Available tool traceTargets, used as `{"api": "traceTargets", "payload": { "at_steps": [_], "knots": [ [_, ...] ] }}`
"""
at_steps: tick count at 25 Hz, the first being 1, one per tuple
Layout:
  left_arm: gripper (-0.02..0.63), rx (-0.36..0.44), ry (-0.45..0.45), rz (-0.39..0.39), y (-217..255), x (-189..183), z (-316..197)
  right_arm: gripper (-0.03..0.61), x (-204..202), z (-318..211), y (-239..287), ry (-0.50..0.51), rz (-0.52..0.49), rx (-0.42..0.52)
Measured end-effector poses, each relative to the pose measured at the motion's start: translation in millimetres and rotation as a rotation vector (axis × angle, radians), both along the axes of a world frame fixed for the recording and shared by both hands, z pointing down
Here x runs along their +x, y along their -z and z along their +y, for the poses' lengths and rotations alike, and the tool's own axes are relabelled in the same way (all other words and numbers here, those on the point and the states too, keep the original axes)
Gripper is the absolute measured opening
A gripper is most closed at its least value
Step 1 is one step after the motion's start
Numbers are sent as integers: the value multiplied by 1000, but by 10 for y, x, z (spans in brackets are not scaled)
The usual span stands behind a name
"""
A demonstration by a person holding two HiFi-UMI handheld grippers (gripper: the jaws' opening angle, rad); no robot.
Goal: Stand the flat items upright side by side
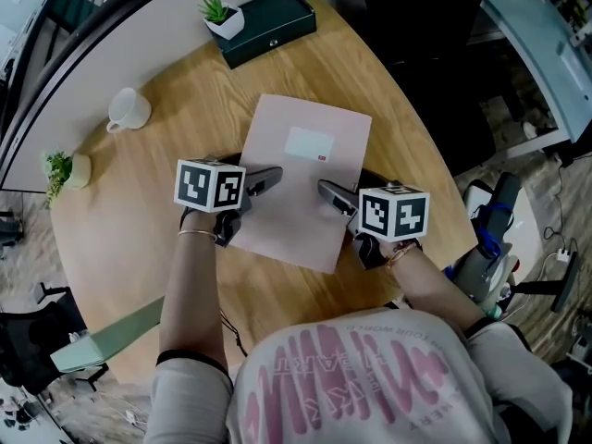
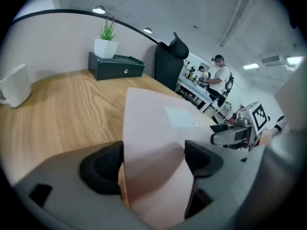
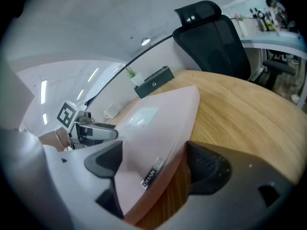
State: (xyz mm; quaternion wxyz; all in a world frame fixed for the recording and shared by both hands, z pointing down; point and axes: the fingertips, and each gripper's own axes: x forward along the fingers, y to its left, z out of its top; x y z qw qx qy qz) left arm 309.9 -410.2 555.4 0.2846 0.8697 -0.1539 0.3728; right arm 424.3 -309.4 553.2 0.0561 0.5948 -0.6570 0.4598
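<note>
Closest to my head view is the person's shirt (image 1: 361,387) with its pink print, both forearms reaching out from it. Ahead of them the pink folder (image 1: 305,183) lies flat in the middle of the round wooden tabletop (image 1: 139,211), pale label facing up.

The left gripper (image 1: 266,178) sits at the folder's left edge. In its own view its jaws stand wide apart with the folder's near corner between them, not clamped. The right gripper (image 1: 329,192) is at the right edge, and its jaws are also spread, one over the cover and one over bare wood, with no squeeze on the folder.

Farther back I see a white mug (image 1: 128,109) and a dark box (image 1: 268,26) carrying a small potted plant (image 1: 220,12).
</note>
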Motion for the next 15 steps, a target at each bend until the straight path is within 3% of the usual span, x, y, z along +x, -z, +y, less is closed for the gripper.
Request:
{"api": "traceTargets", "payload": {
  "at_steps": [6, 15],
  "knots": [
    [413, 15, 26, 19, 5, -13, 81, 450, -75, 68, -37, 132, 89, -25],
    [413, 6, 106, -5, 4, -60, 334, 474, -55, 146, -54, 147, 151, -18]
  ]
}}
